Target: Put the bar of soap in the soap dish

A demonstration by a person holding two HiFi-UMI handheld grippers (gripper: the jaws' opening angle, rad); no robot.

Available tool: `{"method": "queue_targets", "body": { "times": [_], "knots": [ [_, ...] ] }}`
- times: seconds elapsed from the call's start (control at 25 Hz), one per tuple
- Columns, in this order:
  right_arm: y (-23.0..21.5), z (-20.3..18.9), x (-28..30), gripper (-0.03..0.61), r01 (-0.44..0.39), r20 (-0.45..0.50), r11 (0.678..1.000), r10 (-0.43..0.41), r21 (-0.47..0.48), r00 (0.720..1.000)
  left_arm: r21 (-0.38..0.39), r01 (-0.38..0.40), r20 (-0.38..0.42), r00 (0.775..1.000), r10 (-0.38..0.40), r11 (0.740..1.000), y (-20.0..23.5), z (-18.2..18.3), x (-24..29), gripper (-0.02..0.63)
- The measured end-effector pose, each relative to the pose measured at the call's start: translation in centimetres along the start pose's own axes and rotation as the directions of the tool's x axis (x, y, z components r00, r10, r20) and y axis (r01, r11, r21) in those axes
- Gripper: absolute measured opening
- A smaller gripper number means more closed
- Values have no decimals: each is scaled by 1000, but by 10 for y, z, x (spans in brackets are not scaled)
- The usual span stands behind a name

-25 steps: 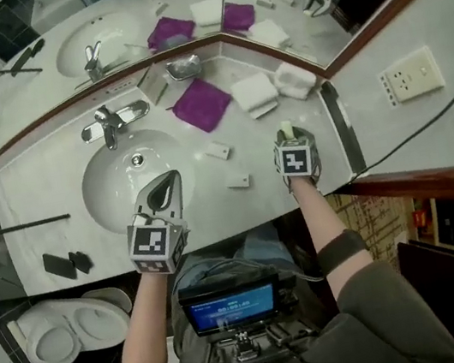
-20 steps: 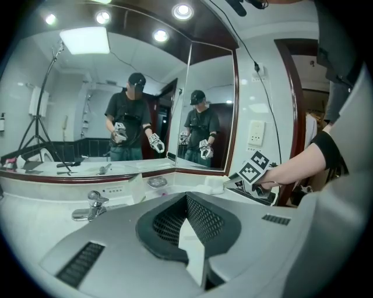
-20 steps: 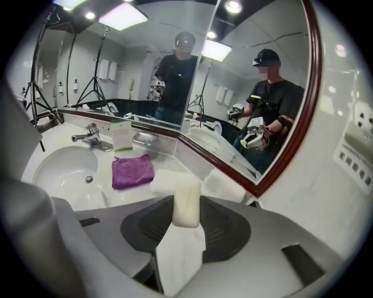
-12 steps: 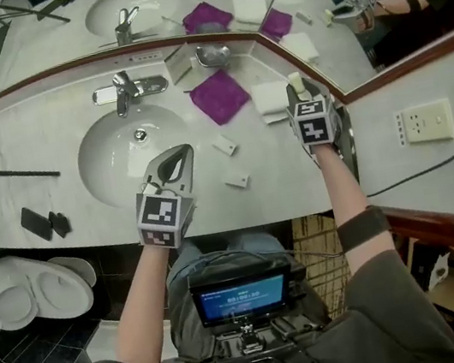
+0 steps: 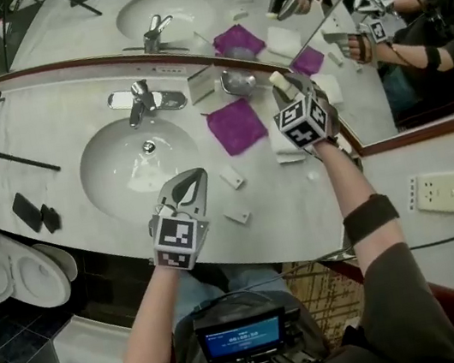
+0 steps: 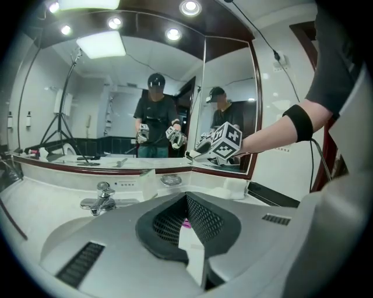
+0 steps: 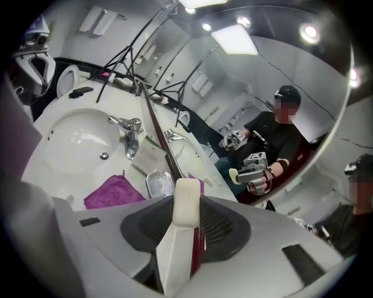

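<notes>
1. Since the earlier head-view frames, the bar of soap [image 5: 278, 80] has travelled in the right gripper [image 5: 284, 88] from the counter's near right edge to the back corner by the mirror, and the gripper has rolled over on the way.
2. That cream bar stands pinched between the right gripper's jaws, its end sticking out past the tips, as the right gripper view shows it [image 7: 187, 201].
3. From the head view the soap sits just to the right of the metal soap dish [image 5: 237, 83]; whether they touch I cannot tell.
4. Right gripper view: the dish [image 7: 159, 183] lies just beyond the jaws, to the left of the soap, with a purple cloth [image 7: 113, 192] left of it.
5. Reaching far across the counter [image 5: 52, 129], the right forearm is stretched nearly straight, a black band [image 5: 371, 219] around it, and the gripper tilts downward.
6. Over the counter's front edge beside the basin [image 5: 132, 162], the left gripper [image 5: 195, 180] hangs on a bare forearm, with its jaws pressed together on nothing [image 6: 189, 238].
7. Two small white packets [image 5: 231, 177] lie on the counter between the grippers.
</notes>
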State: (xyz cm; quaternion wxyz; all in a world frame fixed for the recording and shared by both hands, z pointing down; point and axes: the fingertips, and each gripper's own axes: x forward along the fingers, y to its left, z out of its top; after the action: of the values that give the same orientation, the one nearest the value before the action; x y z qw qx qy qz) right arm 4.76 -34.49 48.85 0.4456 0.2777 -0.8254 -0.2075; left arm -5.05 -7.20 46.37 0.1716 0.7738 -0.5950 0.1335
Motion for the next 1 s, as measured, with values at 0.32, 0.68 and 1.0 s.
{"method": "queue_targets", "body": {
  "times": [0.32, 0.68, 1.0],
  "knots": [
    [55, 11, 95, 158, -151, -20, 953, 151, -262, 988, -69, -116, 12, 993, 117, 991, 9, -29, 32, 0],
    [86, 18, 143, 158, -241, -43, 913, 240, -330, 970, -124, -180, -3, 983, 181, 976, 19, -54, 43, 0],
    [94, 24, 151, 164, -239, -34, 909, 242, -341, 970, -135, -211, -3, 977, 212, 968, 33, -53, 36, 0]
  ]
}}
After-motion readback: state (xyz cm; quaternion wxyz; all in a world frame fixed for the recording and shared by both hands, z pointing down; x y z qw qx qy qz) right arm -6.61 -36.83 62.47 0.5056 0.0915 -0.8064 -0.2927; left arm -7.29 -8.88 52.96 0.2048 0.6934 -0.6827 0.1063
